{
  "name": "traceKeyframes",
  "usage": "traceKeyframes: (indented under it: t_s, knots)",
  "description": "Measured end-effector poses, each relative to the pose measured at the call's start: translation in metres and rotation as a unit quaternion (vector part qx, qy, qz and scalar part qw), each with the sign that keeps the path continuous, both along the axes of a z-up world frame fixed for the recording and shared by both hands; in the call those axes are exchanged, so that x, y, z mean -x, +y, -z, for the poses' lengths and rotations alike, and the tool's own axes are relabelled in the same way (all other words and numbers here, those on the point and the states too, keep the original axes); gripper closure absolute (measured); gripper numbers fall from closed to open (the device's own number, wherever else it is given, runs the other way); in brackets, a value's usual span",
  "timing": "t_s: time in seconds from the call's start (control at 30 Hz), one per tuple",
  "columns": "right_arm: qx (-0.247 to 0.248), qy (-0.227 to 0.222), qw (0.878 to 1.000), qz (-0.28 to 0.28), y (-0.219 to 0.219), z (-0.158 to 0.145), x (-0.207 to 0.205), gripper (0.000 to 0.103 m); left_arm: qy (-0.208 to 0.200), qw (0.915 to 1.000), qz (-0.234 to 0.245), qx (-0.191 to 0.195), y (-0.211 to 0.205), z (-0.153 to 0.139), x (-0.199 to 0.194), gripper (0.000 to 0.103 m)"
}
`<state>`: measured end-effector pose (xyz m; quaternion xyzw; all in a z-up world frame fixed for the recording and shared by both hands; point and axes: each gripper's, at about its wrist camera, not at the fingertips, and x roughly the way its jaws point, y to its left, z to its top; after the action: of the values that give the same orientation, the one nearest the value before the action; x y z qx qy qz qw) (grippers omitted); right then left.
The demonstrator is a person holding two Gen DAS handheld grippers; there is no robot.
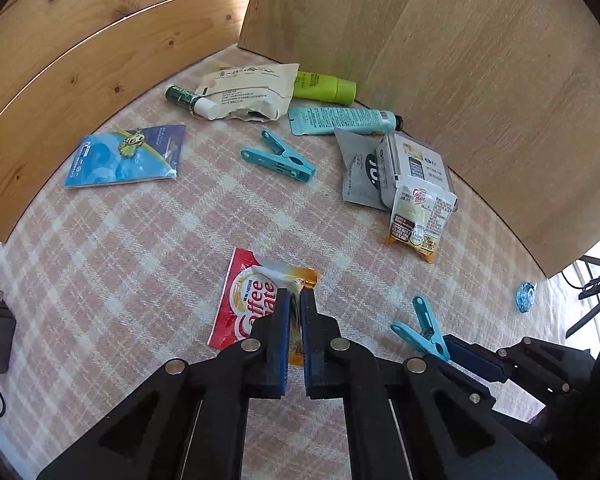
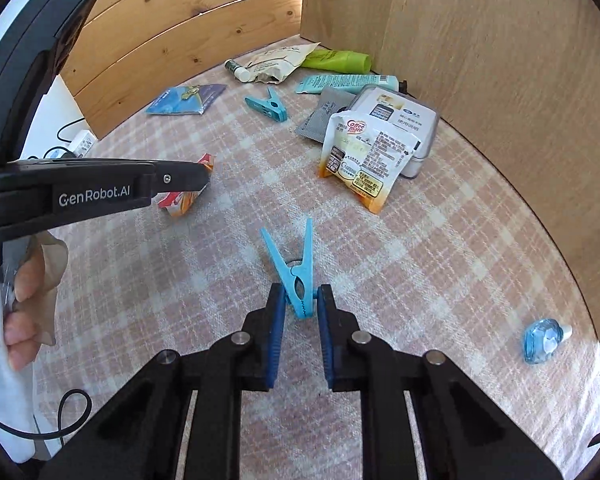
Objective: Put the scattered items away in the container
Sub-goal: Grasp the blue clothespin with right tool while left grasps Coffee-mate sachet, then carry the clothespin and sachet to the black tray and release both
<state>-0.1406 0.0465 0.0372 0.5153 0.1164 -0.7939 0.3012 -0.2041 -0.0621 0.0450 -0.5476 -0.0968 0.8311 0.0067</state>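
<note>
My left gripper (image 1: pixel 295 294) is shut on the edge of a red Coffee-mate sachet (image 1: pixel 252 304), which lies on the pink checked cloth (image 1: pixel 140 260). In the right wrist view the left gripper (image 2: pixel 204 172) reaches in from the left over the same sachet (image 2: pixel 180 204). My right gripper (image 2: pixel 300 292) is shut on the jaw end of a blue clothes peg (image 2: pixel 296 268), whose handles point away from me. The left wrist view shows this peg (image 1: pixel 420 328) at the lower right. A clear plastic box (image 2: pixel 396 116) stands by the wooden wall, with a white Coffee-mate sachet (image 2: pixel 364 156) leaning on it.
On the cloth farther back lie a second blue peg (image 1: pixel 278 156), a blue packet (image 1: pixel 128 156), a beige pouch (image 1: pixel 248 92), a green tube (image 1: pixel 324 86), a teal tube (image 1: pixel 340 120) and a grey sachet (image 1: pixel 358 172). A small blue bottle (image 2: pixel 544 340) lies right. Wooden panels (image 1: pixel 480 80) close in the back and right.
</note>
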Motion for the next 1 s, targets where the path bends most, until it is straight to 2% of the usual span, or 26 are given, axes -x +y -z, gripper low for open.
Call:
traceKeyframes:
  t_s: [0.03,0.1,0.23,0.37,0.53,0.8,1.0]
  knots:
    - [0.001,0.002,1.0,0.008,0.005,-0.003,-0.002,0.087,-0.003,1.0,-0.002,0.004,-0.003,0.001,-0.001,0.099]
    - [0.005,0.002,1.0,0.017,0.012,-0.008,-0.006,0.087,-0.007,0.9998,-0.008,-0.014,-0.017,0.003,-0.004,0.099]
    - [0.01,0.01,0.999,0.034,0.026,-0.018,-0.01,0.087,0.001,0.9995,-0.02,-0.024,-0.032,-0.005,-0.011,0.1]
    - [0.032,0.013,0.998,0.056,0.045,-0.033,-0.016,0.087,0.012,0.9996,-0.011,-0.022,-0.03,-0.012,-0.009,0.101]
    - [0.039,0.025,0.995,0.094,0.074,-0.056,-0.035,0.087,0.03,0.9992,0.015,-0.022,-0.017,-0.036,-0.024,0.101]
    - [0.044,0.034,0.978,0.199,0.161,-0.096,-0.09,0.087,0.062,0.993,0.095,-0.032,0.045,-0.084,-0.064,0.101]
    - [0.047,0.042,0.954,0.293,0.248,-0.113,-0.162,0.087,0.07,0.9772,0.191,-0.06,0.132,-0.109,-0.107,0.101]
